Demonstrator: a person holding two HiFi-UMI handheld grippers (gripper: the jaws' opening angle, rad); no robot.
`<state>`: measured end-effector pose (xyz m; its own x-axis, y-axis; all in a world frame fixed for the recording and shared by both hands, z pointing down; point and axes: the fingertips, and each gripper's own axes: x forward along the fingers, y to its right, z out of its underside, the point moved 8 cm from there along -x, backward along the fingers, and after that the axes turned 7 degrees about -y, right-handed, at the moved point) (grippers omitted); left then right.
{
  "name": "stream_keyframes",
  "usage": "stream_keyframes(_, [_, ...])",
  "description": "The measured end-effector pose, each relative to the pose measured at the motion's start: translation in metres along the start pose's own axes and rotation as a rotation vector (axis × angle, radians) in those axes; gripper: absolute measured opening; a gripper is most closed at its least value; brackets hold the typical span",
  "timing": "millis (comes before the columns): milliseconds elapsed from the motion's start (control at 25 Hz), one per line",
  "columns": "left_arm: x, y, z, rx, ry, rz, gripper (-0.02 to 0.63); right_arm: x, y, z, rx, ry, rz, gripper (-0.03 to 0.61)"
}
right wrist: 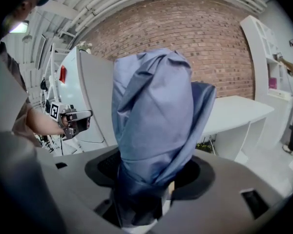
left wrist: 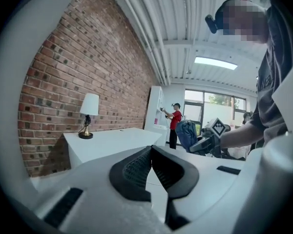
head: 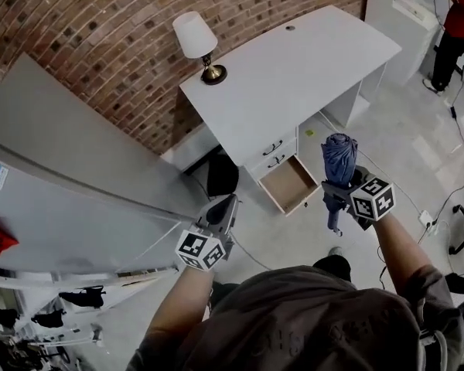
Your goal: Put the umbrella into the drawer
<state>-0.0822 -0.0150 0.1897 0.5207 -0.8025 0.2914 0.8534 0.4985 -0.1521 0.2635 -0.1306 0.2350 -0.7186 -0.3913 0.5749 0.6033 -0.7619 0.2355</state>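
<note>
Blue folded umbrella (head: 339, 159) stands upright, clamped between the jaws of the right gripper (head: 338, 193), in the air just beside the open drawer (head: 290, 184) of the white desk (head: 294, 68). Left gripper (head: 219, 216): jaws closed together, nothing between them.

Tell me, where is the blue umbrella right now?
The umbrella is clamped in the right gripper, at the right of the head view, in the air beside the desk's open drawer.
</note>
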Motion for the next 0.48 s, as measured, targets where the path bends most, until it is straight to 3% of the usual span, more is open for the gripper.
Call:
stream_keyframes(200, [0.021,-0.057,0.085,0.020,-0.022,0.115,0.005,0.118,0.012,0.064,0.222,-0.023,0.011,0.281])
stream_keyframes(480, [0.055,-0.098,0.188,-0.067,-0.010,0.120,0.005,0.253,0.064,0.149,0.430,-0.141,-0.024,0.279])
